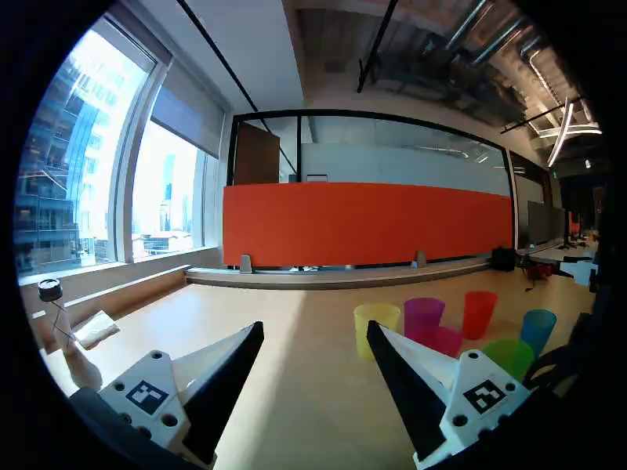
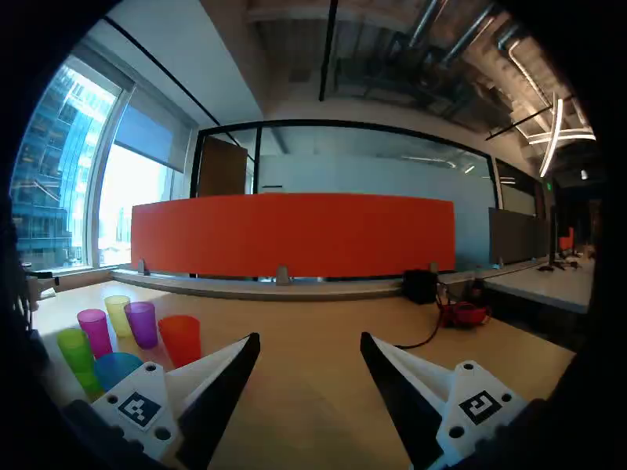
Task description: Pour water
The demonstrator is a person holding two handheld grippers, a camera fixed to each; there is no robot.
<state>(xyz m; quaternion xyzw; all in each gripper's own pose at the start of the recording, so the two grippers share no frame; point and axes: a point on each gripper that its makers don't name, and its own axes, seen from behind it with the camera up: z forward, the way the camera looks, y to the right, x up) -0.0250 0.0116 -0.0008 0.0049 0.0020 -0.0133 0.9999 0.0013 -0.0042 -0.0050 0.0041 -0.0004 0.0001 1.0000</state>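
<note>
Left gripper view: the tall window (image 1: 86, 172) takes the left side, and on the wooden sill (image 1: 125, 286) below it lie a folded paper (image 1: 98, 327) and a small black-capped object (image 1: 49, 290) I cannot identify. Right gripper view: a second desk (image 2: 549, 286) runs off to the right, with a black box (image 2: 419, 286) by the far edge and beside it a red item (image 2: 464, 313) with a dark cable trailing over the wood. The long orange partition (image 1: 360, 223) spans the back in both. My left gripper (image 1: 313, 325) has its fingers apart, nothing between them. My right gripper (image 2: 309, 337) is the same, fingers spread and empty. The cups (image 1: 423, 313) stand clustered on the bench (image 1: 313, 399), ahead and to the right of my left fingers. The yellow cup (image 1: 376, 329) is nearest the gap, with the red cup (image 1: 478, 313), blue cup (image 1: 538, 329) and green cup (image 1: 509, 356) farther right. From the right gripper the same cluster (image 2: 143, 323) sits ahead and left, outside the left finger. Neither gripper touches a cup. The bench is pale wood, sunlit toward the window. Overhead, exposed pipes (image 2: 439, 31) and a strip light (image 2: 552, 129).
</note>
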